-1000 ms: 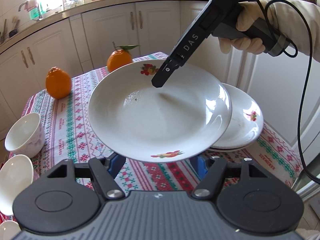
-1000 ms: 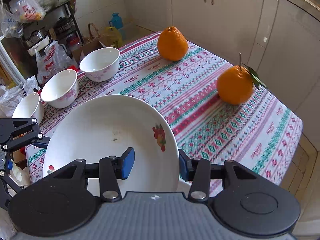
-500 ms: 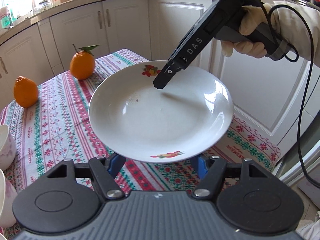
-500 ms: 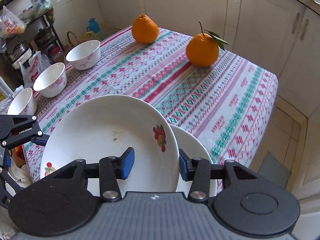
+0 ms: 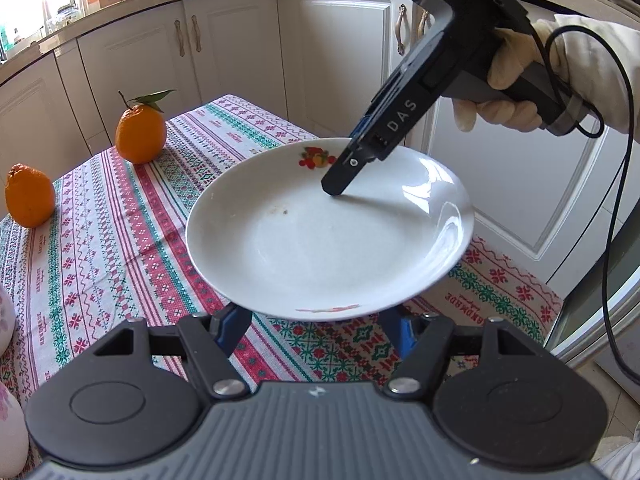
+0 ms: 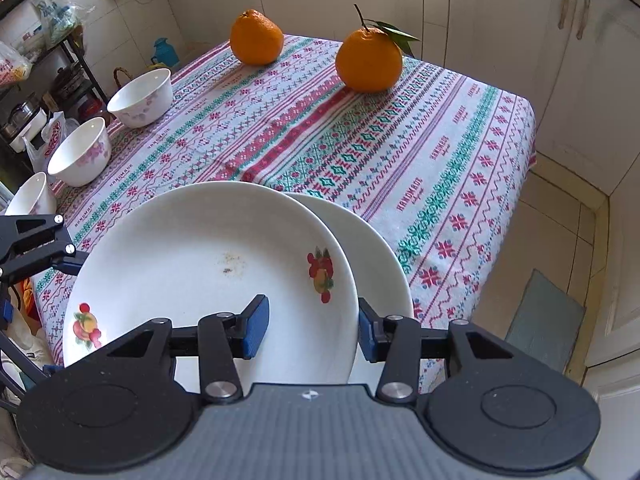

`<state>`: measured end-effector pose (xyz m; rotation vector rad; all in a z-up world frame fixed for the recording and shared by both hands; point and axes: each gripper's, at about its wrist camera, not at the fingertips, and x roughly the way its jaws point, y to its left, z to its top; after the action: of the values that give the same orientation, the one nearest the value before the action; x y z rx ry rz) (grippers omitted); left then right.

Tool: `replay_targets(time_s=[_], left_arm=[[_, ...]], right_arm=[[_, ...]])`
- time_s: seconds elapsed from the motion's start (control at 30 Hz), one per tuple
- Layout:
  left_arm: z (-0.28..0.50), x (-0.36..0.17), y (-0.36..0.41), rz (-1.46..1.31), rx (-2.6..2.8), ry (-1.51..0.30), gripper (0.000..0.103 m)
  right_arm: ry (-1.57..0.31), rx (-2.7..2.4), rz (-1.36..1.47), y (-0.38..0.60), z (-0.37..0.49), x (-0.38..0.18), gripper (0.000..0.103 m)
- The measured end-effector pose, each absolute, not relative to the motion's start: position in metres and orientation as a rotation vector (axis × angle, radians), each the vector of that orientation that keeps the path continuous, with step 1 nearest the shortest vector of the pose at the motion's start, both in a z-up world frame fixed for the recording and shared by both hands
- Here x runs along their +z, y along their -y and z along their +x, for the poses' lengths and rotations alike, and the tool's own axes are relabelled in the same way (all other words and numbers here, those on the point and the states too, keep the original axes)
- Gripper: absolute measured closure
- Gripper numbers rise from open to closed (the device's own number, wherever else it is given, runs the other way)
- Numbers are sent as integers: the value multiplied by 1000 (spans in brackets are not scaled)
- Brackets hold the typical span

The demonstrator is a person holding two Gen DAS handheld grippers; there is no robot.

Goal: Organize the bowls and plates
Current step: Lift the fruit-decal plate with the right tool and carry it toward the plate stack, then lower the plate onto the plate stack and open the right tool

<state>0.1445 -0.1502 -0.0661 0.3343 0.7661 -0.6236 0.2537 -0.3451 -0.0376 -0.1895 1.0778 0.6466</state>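
Carrying a white ceramic plate with fruit decals (image 6: 208,256) between them, the left gripper (image 5: 316,326) and right gripper (image 6: 312,326) each pinch opposite rims, likely to stack it on the plain white plate (image 6: 376,264) just beyond the right jaws.

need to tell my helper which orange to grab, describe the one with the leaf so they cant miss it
On the patterned tablecloth, two oranges sit at the far end. Take the orange nearer the white cabinets: it alone has a stem with green leaves.

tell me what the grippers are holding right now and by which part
Both hold the same white plate by opposite edges of its rim: the right gripper pinches the rim near the fruit print, the left gripper the rim opposite.
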Motion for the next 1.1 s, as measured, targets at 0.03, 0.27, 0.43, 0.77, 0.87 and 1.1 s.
replay_targets(time_s=[0.03,0.27,0.43,0.77,0.87,1.1], left_arm=[[145,-67,150,331,-625,-770,33],[149,-68,151,327,-638,-773,33],[148,-69,150,325,-647,-768,33],[147,-67,145,311,-643,-763,32],[146,-67,144,308,-643,-760,32],[146,-66,144,307,-643,-752,32]], right_arm=[[-1080,642,-186,346,254,-39,52],[-1095,625,-185,353,251,-41,52],[-1104,616,-183,357,247,-42,52],[-1099,603,-176,361,238,-37,51],[-1099,599,-179,361,236,-37,51],[-1097,590,-172,363,230,-34,50]])
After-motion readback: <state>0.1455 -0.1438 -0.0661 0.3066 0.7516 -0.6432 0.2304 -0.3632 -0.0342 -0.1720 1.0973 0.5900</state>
